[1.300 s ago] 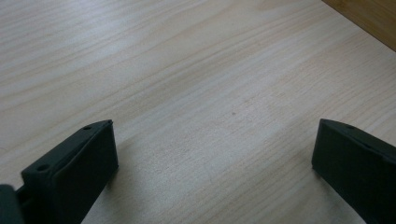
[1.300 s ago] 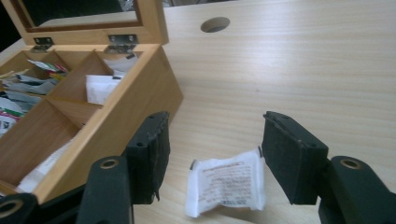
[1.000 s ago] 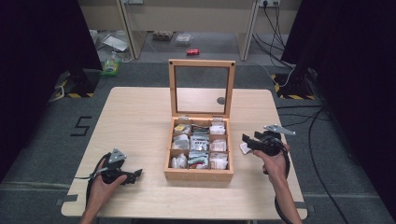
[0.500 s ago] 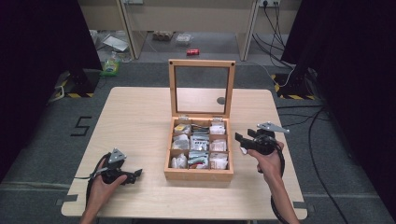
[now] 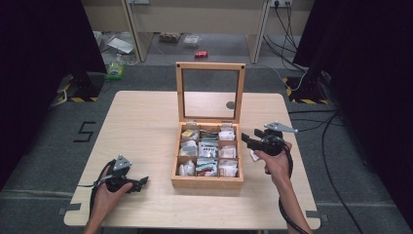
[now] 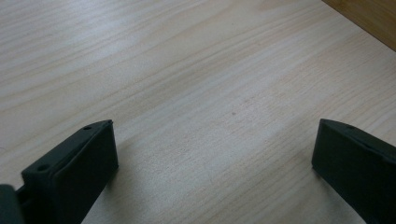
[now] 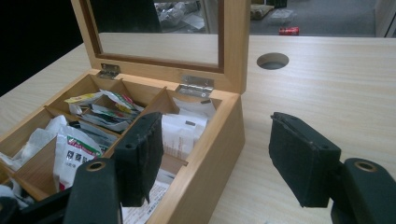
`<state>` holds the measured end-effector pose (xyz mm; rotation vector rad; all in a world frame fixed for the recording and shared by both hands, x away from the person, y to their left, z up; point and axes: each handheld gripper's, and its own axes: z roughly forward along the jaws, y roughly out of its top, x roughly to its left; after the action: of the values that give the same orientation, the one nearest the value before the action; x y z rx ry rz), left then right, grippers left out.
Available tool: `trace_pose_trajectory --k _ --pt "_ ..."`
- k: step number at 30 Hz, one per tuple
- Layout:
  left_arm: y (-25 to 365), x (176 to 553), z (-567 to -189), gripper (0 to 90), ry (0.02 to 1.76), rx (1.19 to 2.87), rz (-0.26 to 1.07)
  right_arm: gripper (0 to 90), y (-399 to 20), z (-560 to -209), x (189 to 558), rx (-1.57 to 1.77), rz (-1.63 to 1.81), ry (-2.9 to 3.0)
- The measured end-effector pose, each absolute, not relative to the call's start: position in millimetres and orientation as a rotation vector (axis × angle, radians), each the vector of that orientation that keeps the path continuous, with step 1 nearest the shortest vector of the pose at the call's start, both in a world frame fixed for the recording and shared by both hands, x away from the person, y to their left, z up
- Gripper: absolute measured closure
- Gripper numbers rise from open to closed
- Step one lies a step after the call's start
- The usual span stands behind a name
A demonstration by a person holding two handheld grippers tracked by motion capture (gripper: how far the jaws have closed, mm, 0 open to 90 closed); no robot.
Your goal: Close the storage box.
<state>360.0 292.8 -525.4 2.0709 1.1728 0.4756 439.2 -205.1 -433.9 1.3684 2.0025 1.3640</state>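
Since the earlier frame our right gripper moved slightly leftward, toward the wooden box; jaws apart, empty, straddling its right wall. Box sits mid-table, lid up, packets in compartments. Left gripper rests on table, jaws wide, empty.

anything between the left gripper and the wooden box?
Nothing. In the high view only bare table separates the left gripper from the wooden box. The left gripper view shows plain wood between its open jaws, box edge at the top right.
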Motion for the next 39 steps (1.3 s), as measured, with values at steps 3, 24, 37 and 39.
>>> trace_pose_trajectory --k 3,24,37,39 --pt "292.8 360.0 -525.4 0.0 1.173 2.071 0.476 35.4 -201.9 -436.7 444.8 1.363 1.365 2.004" --pt "292.9 360.1 -525.4 0.0 1.172 2.071 0.475 37.8 -196.2 -434.1 494.5 1.333 1.369 2.005" --pt "292.9 360.1 -525.3 0.0 1.172 2.073 0.476 36.2 -179.0 -433.9 519.3 1.306 1.388 2.012" --pt "293.0 360.1 -525.2 0.0 1.172 2.074 0.474 36.0 -176.2 -433.3 522.5 1.304 1.375 2.014"
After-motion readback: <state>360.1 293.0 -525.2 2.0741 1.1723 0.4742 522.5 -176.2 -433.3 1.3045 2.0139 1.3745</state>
